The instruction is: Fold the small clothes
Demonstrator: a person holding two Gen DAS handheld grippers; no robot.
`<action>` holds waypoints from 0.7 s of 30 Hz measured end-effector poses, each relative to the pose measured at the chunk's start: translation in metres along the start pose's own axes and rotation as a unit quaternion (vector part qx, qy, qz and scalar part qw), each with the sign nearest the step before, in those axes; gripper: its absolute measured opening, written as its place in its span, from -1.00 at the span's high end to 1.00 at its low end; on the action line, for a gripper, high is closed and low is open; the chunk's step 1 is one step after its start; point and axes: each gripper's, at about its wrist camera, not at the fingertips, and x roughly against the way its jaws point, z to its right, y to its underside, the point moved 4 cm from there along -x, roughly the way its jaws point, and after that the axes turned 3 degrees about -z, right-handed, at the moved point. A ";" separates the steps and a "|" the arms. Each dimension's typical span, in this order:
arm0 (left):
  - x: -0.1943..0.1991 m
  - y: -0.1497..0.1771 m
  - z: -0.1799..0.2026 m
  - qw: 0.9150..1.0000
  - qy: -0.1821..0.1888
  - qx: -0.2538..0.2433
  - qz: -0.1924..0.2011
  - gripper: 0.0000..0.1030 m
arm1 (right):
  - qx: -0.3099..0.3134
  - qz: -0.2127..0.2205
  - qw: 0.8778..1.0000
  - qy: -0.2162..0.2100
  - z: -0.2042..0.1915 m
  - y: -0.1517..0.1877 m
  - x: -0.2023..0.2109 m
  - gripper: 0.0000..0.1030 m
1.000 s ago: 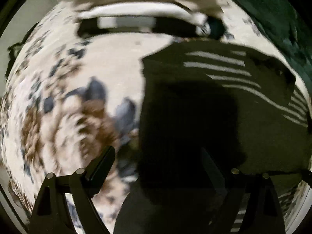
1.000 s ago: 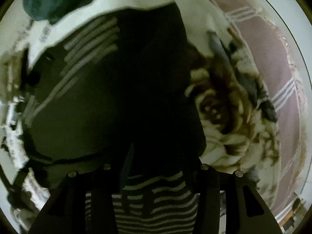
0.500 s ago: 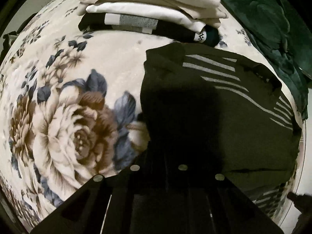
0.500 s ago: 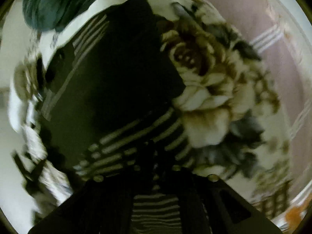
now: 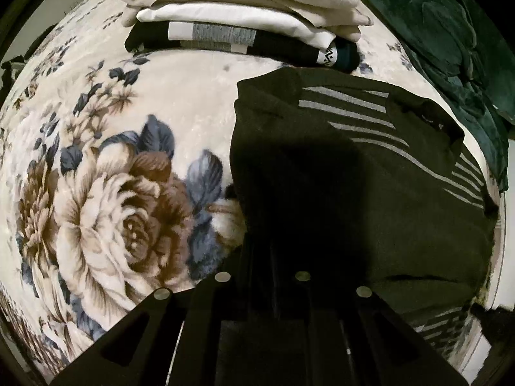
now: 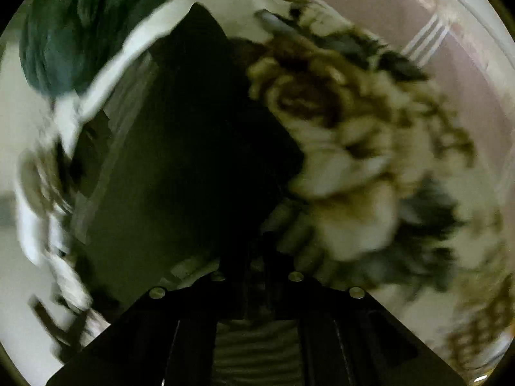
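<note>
A dark olive shirt with grey stripes lies on a cream floral blanket, partly folded, with its near edge at my left gripper. My left gripper is shut on the near hem of the shirt. In the right wrist view the same shirt shows blurred, and my right gripper is shut on its striped hem.
A stack of folded clothes, cream on top and black with grey below, sits at the far edge. A dark green blanket lies at the far right. A mauve striped sheet borders the floral blanket in the right wrist view.
Both grippers were open a second ago and have shut on the shirt's near hem. The right gripper now moves with the cloth, blurring its view.
</note>
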 end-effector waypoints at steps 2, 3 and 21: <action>0.001 -0.001 -0.003 1.000 0.017 0.013 -0.012 0.78 | -0.002 -0.013 1.000 -0.007 0.009 0.003 0.004 0.82; 0.002 -0.001 -0.005 0.999 0.022 0.020 -0.018 0.74 | -0.004 -0.006 1.000 -0.013 0.011 0.001 0.009 0.68; 0.009 -0.048 0.026 0.999 0.006 -0.022 0.025 -0.07 | 0.220 0.131 0.961 0.106 -0.122 -0.087 0.025 0.90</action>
